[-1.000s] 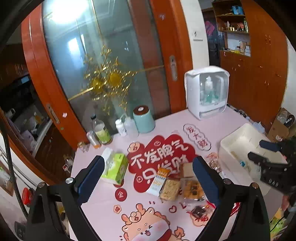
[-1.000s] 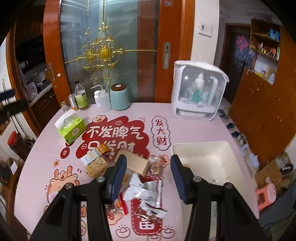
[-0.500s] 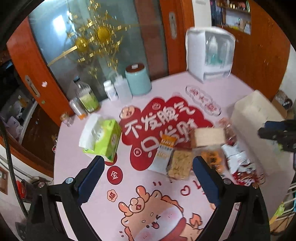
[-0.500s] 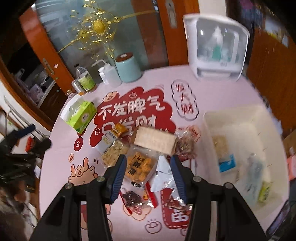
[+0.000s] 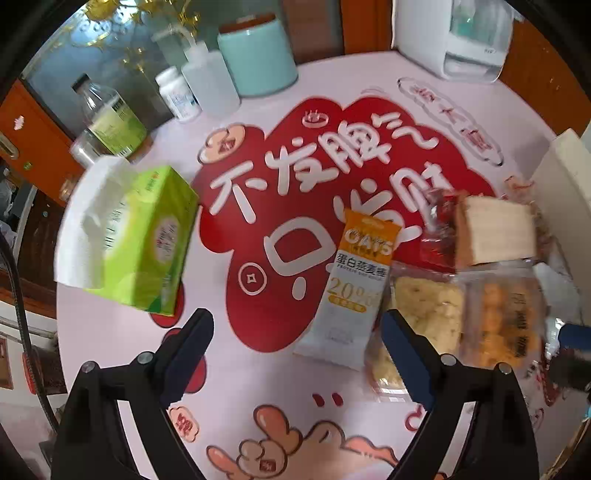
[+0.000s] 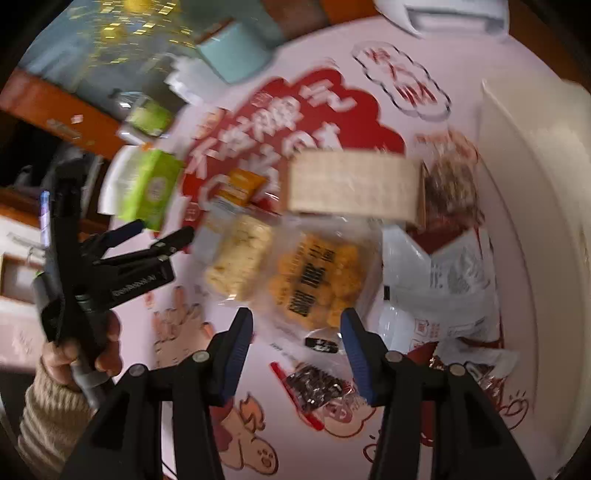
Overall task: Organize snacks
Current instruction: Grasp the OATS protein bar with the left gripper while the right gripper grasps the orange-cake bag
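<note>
Snacks, loose, heaped on a pink printed tablecloth (image 5: 280, 384) just beside a white bin (image 6: 532, 206), presumably dumped there so they can be sorted into it.

Item: oat bar (image 5: 354, 288), orange-and-white wrapper, laid flat at the left edge of the heap; most easily reached from the left side.

Item: pale cracker pack (image 5: 424, 314), clear wrapper, touching the oat bar on its right.

Item: orange puff pack (image 6: 317, 273), clear bag with dark lettering, lying flat directly ahead of the right gripper (image 6: 297, 350), which is spread wide and empty. The pack is judged to be its likely target, since it is framed between the two fingers.

Item: wafer block (image 6: 351, 184), tan, resting on top of the heap behind the puff pack; its tilt cannot be judged through the blur.

Item: white wrappers (image 6: 443, 273) and a dark foil packet (image 6: 317, 384), scattered between the heap and the bin; contents cannot be read.

Left gripper (image 5: 295, 339): released, nothing between its fingers, held over bare cloth with the oat bar just ahead. In the right wrist view it is seen gripped in a sleeved hand (image 6: 81, 354).

Not part of the sorting, kept well apart from the heap: green tissue box (image 5: 147, 236), teal canister (image 5: 258, 55), bottles (image 5: 207, 81), white appliance (image 5: 461, 33).
</note>
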`<action>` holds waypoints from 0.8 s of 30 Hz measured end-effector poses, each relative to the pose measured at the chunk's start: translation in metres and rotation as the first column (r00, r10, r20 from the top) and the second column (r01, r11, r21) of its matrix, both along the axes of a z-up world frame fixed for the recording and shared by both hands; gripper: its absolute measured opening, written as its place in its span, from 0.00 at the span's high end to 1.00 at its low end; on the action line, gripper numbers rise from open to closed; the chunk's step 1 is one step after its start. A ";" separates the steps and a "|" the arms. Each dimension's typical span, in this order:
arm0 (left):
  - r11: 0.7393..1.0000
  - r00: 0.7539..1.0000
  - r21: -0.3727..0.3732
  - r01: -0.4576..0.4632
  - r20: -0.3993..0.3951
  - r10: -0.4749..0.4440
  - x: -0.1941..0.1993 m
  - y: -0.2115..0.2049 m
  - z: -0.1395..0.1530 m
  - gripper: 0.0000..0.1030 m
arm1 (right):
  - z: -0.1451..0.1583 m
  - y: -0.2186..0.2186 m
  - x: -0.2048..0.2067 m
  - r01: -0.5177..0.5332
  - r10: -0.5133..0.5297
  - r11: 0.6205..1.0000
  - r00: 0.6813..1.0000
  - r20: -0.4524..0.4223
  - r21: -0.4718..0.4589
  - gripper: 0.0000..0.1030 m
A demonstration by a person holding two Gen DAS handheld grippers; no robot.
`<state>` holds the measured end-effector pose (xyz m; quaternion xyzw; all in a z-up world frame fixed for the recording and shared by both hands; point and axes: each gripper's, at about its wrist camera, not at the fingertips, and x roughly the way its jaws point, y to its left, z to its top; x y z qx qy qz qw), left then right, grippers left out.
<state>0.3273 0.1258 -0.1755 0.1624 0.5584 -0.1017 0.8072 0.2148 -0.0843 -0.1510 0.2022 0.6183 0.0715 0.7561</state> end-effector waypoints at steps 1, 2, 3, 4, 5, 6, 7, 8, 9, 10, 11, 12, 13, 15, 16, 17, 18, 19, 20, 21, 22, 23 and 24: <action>1.000 1.000 -0.007 -0.001 -0.016 0.001 0.003 -0.001 -0.008 0.12 | -0.005 0.001 0.001 0.018 -0.018 1.000 1.000 -0.015 -0.006 0.51; 1.000 1.000 -0.011 -0.001 -0.023 0.000 0.005 -0.001 -0.012 0.12 | -0.011 0.002 0.002 0.039 -0.039 0.999 0.999 -0.027 -0.003 0.49; 1.000 1.000 -0.012 0.001 -0.028 -0.001 0.006 -0.001 -0.015 0.12 | -0.015 0.001 0.002 0.053 -0.053 0.999 0.998 -0.034 -0.002 0.44; 1.000 0.999 -0.013 0.004 -0.034 -0.004 0.008 -0.002 -0.020 0.12 | -0.018 0.002 0.003 0.070 -0.070 0.998 0.997 -0.041 -0.004 0.36; 1.000 0.999 -0.012 0.008 -0.040 -0.008 0.009 -0.003 -0.024 0.12 | -0.021 0.002 0.003 0.084 -0.084 0.996 0.996 -0.043 -0.002 0.33; 1.000 0.999 -0.012 0.009 -0.045 -0.010 0.010 -0.003 -0.026 0.12 | -0.024 0.003 0.004 0.088 -0.088 0.996 0.995 -0.045 0.000 0.28; 1.000 0.999 -0.015 0.013 -0.052 -0.013 0.011 -0.004 -0.029 0.12 | -0.026 0.005 0.005 0.092 -0.092 0.996 0.995 -0.049 0.003 0.27; 1.000 0.998 -0.018 0.016 -0.058 -0.017 0.013 -0.005 -0.032 0.12 | -0.028 0.007 0.007 0.093 -0.093 0.996 0.994 -0.050 0.004 0.25; 1.000 0.998 -0.019 0.019 -0.061 -0.020 0.014 -0.005 -0.034 0.12 | -0.030 0.009 0.010 0.093 -0.093 0.996 0.994 -0.049 -0.010 0.22; 1.000 0.998 -0.021 0.023 -0.065 -0.024 0.014 -0.006 -0.037 0.12 | -0.033 0.012 0.012 0.090 -0.091 0.996 0.995 -0.048 -0.016 0.21; 0.999 0.997 -0.021 0.025 -0.068 -0.026 0.015 -0.007 -0.038 0.12 | -0.036 0.014 0.015 0.088 -0.089 0.996 0.995 -0.048 -0.024 0.20; 0.999 0.997 -0.021 0.027 -0.070 -0.028 0.015 -0.008 -0.039 0.12 | -0.040 0.016 0.018 0.088 -0.090 0.995 0.994 -0.055 -0.039 0.20; 0.999 0.997 -0.021 0.028 -0.071 -0.030 0.016 -0.009 -0.040 0.12 | -0.044 0.016 0.019 0.089 -0.092 0.995 0.994 -0.063 -0.042 0.20; 0.999 0.997 -0.020 0.031 -0.070 -0.032 0.017 -0.011 -0.041 0.12 | -0.050 0.018 0.022 0.089 -0.092 0.995 0.993 -0.074 -0.043 0.20; 0.999 0.997 -0.022 0.030 -0.071 -0.032 0.017 -0.011 -0.042 0.12 | -0.053 0.020 0.023 0.085 -0.088 0.995 0.993 -0.075 -0.043 0.20; 0.999 0.997 -0.023 0.029 -0.073 -0.031 0.018 -0.011 -0.042 0.12 | -0.055 0.020 0.023 0.083 -0.085 0.996 0.993 -0.078 -0.027 0.20; 0.999 0.997 -0.025 0.028 -0.075 -0.030 0.018 -0.010 -0.042 0.12 | -0.057 0.020 0.023 0.086 -0.087 0.996 0.993 -0.080 -0.014 0.22; 0.999 0.997 -0.028 0.026 -0.078 -0.028 0.019 -0.010 -0.043 0.12 | -0.056 0.019 0.023 0.089 -0.090 0.996 0.993 -0.074 -0.015 0.24; 0.999 0.996 -0.032 0.023 -0.084 -0.026 0.020 -0.009 -0.044 0.12 | -0.056 0.018 0.023 0.086 -0.087 0.996 0.994 -0.073 -0.012 0.27; 0.999 0.996 -0.035 0.020 -0.089 -0.023 0.021 -0.009 -0.044 0.12 | -0.055 0.016 0.022 0.084 -0.085 0.996 0.994 -0.068 -0.008 0.30; 0.999 0.995 -0.037 0.015 -0.093 -0.019 0.021 -0.008 -0.045 0.12 | -0.055 0.014 0.021 0.082 -0.082 0.997 0.995 -0.064 0.003 0.32; 0.999 0.995 -0.039 0.013 -0.096 -0.017 0.022 -0.007 -0.046 0.12 | -0.054 0.013 0.019 0.077 -0.076 0.997 0.995 -0.064 0.009 0.32; 0.999 0.995 -0.042 0.011 -0.100 -0.015 0.023 -0.007 -0.046 0.12 | -0.054 0.011 0.017 0.073 -0.073 0.997 0.995 -0.064 0.007 0.33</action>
